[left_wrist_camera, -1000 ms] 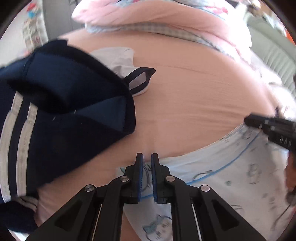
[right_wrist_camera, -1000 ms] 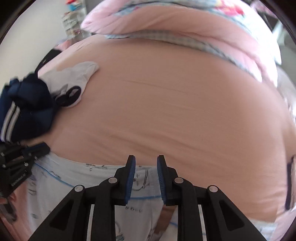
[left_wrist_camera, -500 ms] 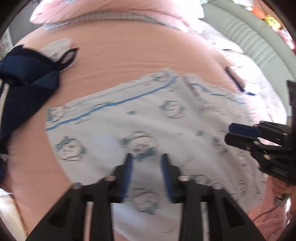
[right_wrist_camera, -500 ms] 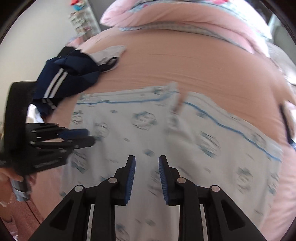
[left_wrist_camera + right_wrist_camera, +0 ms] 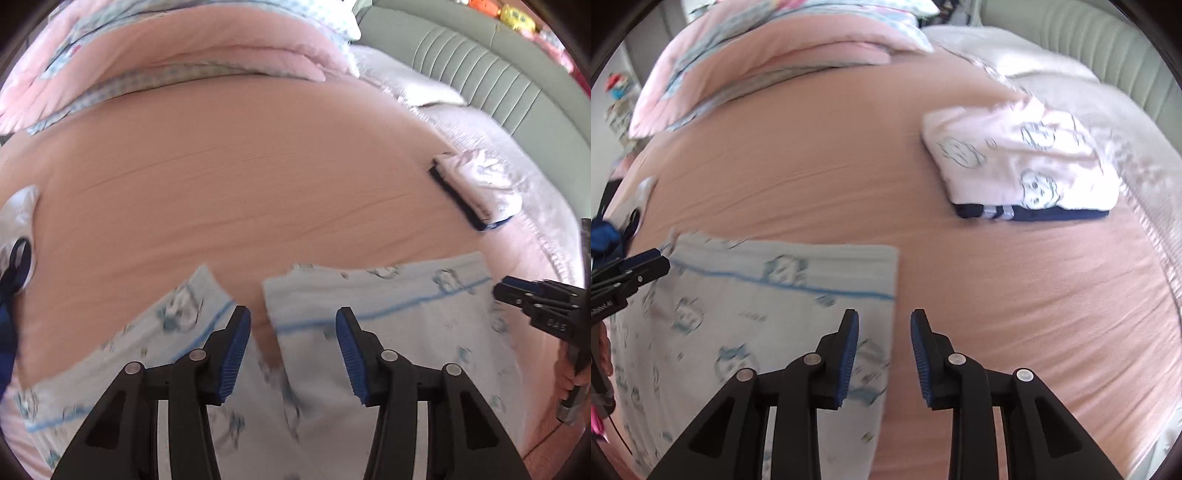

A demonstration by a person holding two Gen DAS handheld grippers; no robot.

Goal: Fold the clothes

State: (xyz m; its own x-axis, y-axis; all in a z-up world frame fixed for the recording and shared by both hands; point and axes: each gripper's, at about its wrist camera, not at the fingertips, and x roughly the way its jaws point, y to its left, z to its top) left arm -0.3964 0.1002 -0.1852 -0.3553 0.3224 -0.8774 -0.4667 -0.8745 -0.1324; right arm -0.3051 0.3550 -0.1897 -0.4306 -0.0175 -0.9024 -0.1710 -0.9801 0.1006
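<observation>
Left claw [image 5: 293, 345]: jaws apart, nothing between them, hovering over the gap between the two legs of the light blue printed trousers [image 5: 399, 332]. Right claw [image 5: 884, 354]: jaws apart, empty, straddling the right edge of the same trousers [image 5: 775, 295].

Trousers lie spread flat on the pink bed sheet [image 5: 820, 177], at the near side, hems pointing far, a blue stripe running just inside each hem. Whether this is the full length or already a fold, the near part being out of view, I cannot tell.

Handling, as a judgement: thin, light, limp cloth; it will sag and drag on the sheet rather than hold shape, and a single layer may slip from a shallow pinch. Best holds look like the hem corners or the outer side seam, where the stitched edges give the pads more to bite.

Farther right: a folded stack [image 5: 1027, 173], pale pink printed piece on top of a navy one. Far left: a navy heap with a white garment [image 5: 16, 221] beside it, unfolded.
</observation>
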